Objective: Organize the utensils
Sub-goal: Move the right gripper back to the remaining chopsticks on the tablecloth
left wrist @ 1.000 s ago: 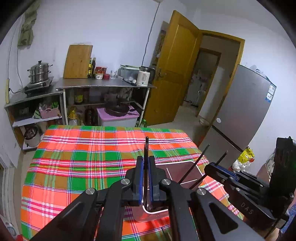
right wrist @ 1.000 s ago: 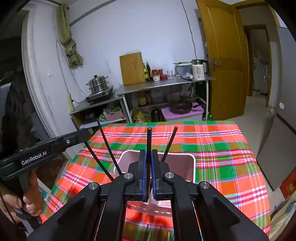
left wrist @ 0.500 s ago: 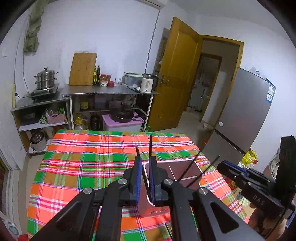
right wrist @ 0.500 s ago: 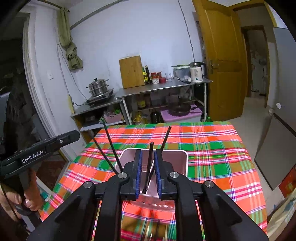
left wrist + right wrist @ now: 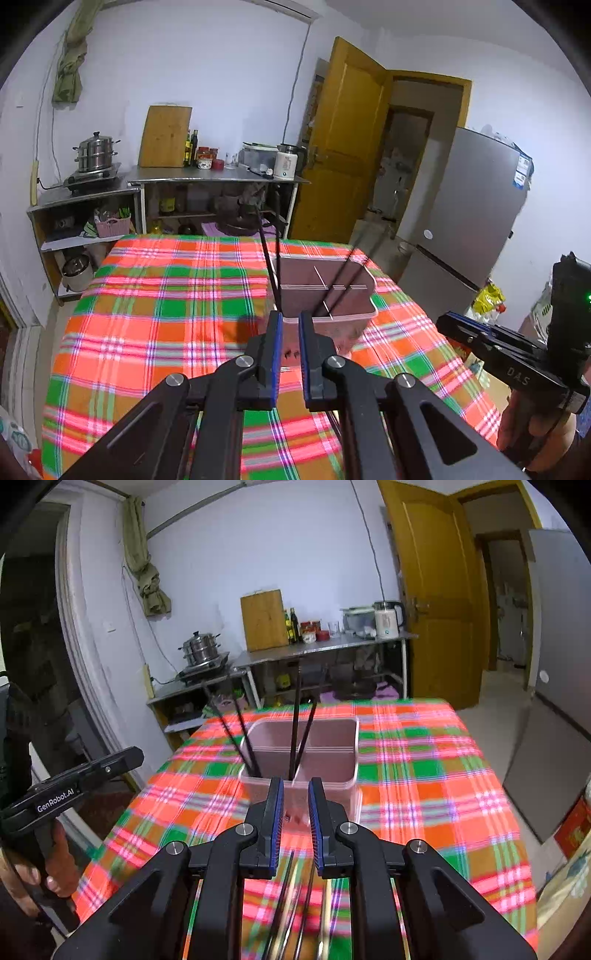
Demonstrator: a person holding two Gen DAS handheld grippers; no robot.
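Note:
A pink utensil holder (image 5: 328, 295) (image 5: 306, 753) stands on the plaid tablecloth. Several black chopsticks (image 5: 271, 269) (image 5: 295, 723) lean upright inside it, in two compartments. My left gripper (image 5: 290, 321) is open and empty, just in front of the holder's near rim. My right gripper (image 5: 295, 786) is open and empty, also at the holder's near rim. More utensils (image 5: 295, 897) lie on the cloth under the right gripper, blurred. The right gripper's body also shows in the left wrist view (image 5: 509, 358); the left gripper's body shows in the right wrist view (image 5: 74, 786).
The table (image 5: 166, 314) is covered by a red, green and orange plaid cloth. Behind it stand a steel shelf (image 5: 207, 184) with a pot, cutting board and kettle, a yellow door (image 5: 351, 147) and a grey fridge (image 5: 469, 218).
Both grippers have opened and let go of the chopsticks they held, which now stand in the holder. Both grippers have pulled back a little from the holder.

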